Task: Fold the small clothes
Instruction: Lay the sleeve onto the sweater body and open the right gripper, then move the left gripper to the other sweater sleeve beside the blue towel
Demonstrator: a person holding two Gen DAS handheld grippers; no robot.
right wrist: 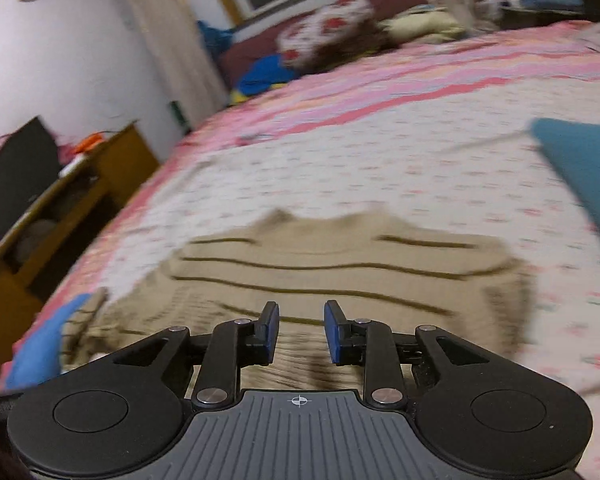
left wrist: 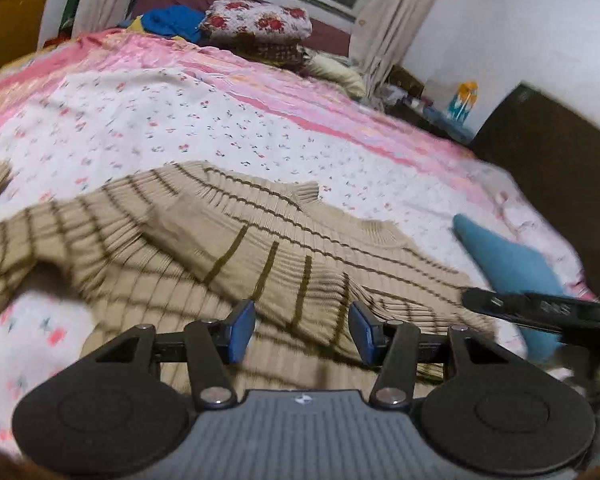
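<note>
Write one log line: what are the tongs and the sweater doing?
left tongs: open, empty | right tongs: open, empty | sweater: part-folded on bed

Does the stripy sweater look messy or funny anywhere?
Yes. The sweater lies crooked on the bed, with one sleeve flopped across its front and bunched. It isn't a neat fold yet. Nothing looks torn.

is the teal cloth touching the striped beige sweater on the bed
Cannot tell. In the left wrist view the right gripper hides where the teal cloth nears the sweater; the right wrist view is blurred.
</note>
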